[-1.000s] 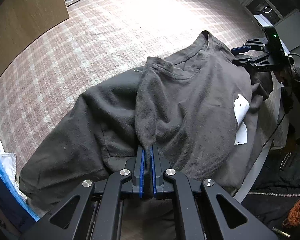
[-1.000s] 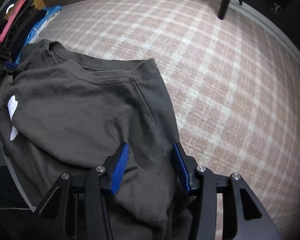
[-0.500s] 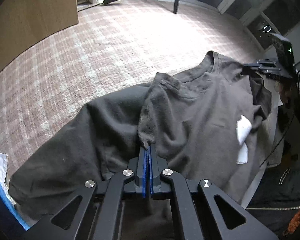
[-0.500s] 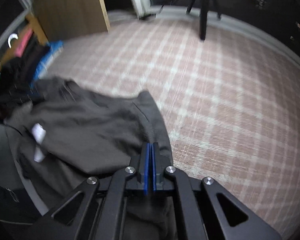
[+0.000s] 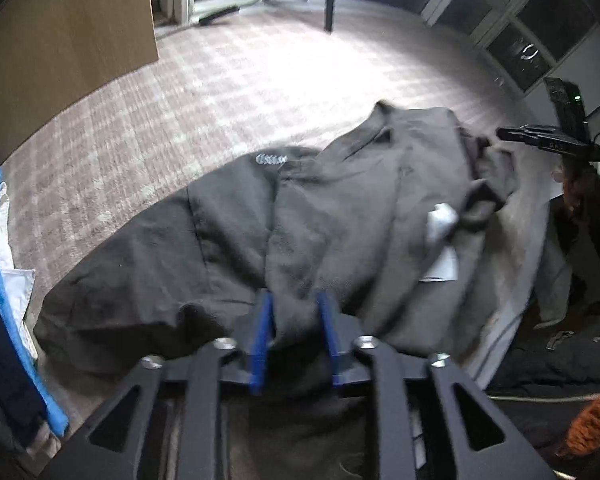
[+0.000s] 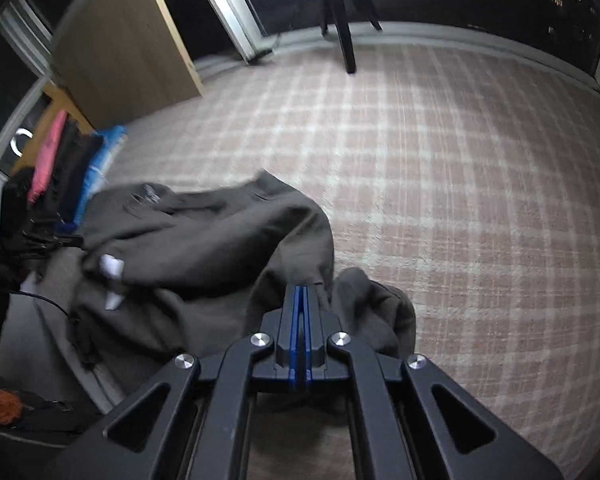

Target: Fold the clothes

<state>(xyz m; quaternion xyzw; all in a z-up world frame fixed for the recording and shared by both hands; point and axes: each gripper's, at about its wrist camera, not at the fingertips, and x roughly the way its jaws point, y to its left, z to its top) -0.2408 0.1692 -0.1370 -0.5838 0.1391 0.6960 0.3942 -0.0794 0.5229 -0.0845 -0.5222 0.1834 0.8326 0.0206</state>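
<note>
Since a moment ago the left tool (image 5: pixel 294 322) has let its blue fingers part; half a second back they were pinched tight on a ridge of cloth, and now dark fabric sits loosely in the gap between them. The right tool (image 6: pixel 300 312), open a second ago, is closed on a fold of the dark grey T-shirt (image 5: pixel 332 208), lifting that edge slightly. The shirt lies bunched and creased on the checked pink carpet (image 6: pixel 440 168), more rumpled than before, with its collar end away from the left tool and a white label (image 5: pixel 442 216) showing on top (the views are motion-blurred, so finer detail is lost). From the left wrist, the right tool appears at the shirt's far right edge. A stack of folded clothes (image 6: pixel 60 160) sits beyond the shirt beside a wooden cabinet (image 6: pixel 128 48).
</note>
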